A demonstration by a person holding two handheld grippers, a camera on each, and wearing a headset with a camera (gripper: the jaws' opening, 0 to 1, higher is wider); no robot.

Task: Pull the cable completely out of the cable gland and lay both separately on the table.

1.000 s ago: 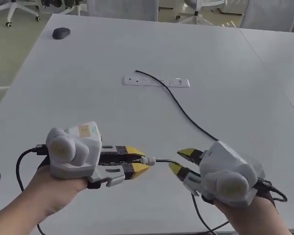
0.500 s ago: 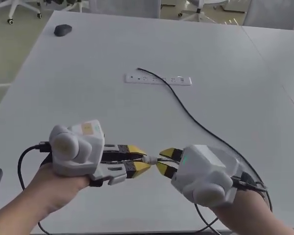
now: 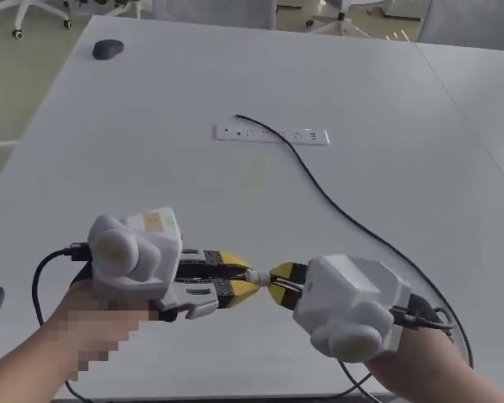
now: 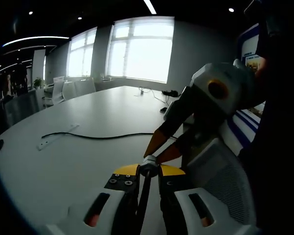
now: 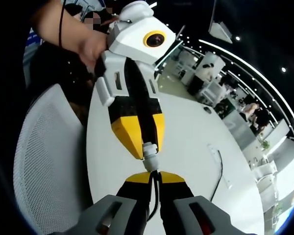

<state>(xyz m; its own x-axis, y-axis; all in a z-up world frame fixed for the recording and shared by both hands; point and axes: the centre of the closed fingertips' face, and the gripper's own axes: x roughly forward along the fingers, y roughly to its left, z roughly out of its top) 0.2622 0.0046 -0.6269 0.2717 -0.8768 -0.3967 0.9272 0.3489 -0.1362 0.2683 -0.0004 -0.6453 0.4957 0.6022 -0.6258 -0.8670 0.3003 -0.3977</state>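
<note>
Head cam looks down on the table [image 3: 151, 168] from above; both gripper cams sit low, face each other, sharing the cable gland [image 4: 149, 165] up close.

Head view: bright, flat, even light over the white table [image 3: 176, 185]. You get only faint, soft shadows beneath your hands at the near edge; no glare, everything sharp.
Left gripper view: the windows [image 4: 137, 54] past the far edge burn out white. The room around them is near black, and the right gripper [image 4: 154, 152] reads backlit and dull.
Right gripper view: the left gripper [image 5: 148, 147] is well lit and crisp.
In both gripper views lines bow hard toward the edges, and your own jaws look soft.
</note>
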